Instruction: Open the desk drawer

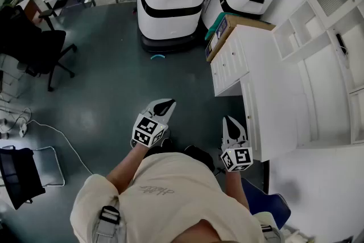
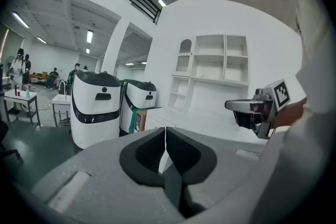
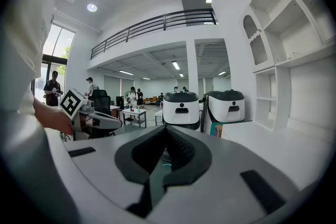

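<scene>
Nowhere near it yet. Got the left gripper (image 1: 163,106) and right gripper (image 1: 232,124) both pinched fully shut on nothing, hanging off the table's (image 1: 272,101) near corner. Drawer stack (image 1: 228,67) sits at the table's far end. Easy to botch: reaching in shut and only bumping a handle, or pulling off-angle and jamming it.

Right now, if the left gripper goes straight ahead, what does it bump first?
Probably the drawers. The left gripper aims at their white front across the floor, and nothing shows in between. Depth is hard to judge, though.
</scene>
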Demonstrator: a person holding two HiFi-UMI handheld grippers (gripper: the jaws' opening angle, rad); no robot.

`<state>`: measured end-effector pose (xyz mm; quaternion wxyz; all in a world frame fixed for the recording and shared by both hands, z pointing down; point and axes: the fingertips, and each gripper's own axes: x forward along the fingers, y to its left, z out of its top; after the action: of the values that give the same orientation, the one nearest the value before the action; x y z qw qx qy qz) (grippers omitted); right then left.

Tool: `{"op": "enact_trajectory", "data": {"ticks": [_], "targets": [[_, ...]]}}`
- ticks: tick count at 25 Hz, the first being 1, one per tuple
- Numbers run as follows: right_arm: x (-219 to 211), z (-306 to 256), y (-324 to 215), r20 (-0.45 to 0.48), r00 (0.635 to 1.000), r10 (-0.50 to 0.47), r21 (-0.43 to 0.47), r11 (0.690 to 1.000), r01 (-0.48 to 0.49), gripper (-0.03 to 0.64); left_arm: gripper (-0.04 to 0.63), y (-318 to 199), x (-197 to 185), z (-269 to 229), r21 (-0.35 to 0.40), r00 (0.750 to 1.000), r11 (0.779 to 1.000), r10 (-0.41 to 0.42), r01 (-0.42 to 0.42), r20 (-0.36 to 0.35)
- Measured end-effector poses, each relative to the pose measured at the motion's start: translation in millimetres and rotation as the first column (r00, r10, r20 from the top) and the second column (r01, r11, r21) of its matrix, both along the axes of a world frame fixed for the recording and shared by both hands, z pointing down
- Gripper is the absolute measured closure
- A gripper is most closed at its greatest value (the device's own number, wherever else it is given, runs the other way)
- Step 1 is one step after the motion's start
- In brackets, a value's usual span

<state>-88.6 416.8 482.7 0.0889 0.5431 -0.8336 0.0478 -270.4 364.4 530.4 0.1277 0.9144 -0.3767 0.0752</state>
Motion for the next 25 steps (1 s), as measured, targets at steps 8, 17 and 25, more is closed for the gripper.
{"op": "enact_trajectory", "data": {"ticks": [8, 17, 25], "targets": [[-1, -1, -16, 0.003, 1.000, 0.012, -0.014, 1.000, -0.012, 0.621, 0.578, -18, 9, 1, -0.018, 1.000, 1.000, 0.017, -0.017, -0.024], [16, 22, -52, 0.023, 1.000, 0.002, -0.092, 0.996, 0.000, 0.621, 0.578, -51, 23, 26, -0.109, 1.000, 0.994, 0.006, -0.007, -0.016], [50, 24, -154, 0.066, 0.997, -0.047, -0.079, 0.995, 0.052, 0.621, 0.578, -141, 45, 5, -0.098, 0.998, 0.993, -0.064, 0.067, 0.029]]}}
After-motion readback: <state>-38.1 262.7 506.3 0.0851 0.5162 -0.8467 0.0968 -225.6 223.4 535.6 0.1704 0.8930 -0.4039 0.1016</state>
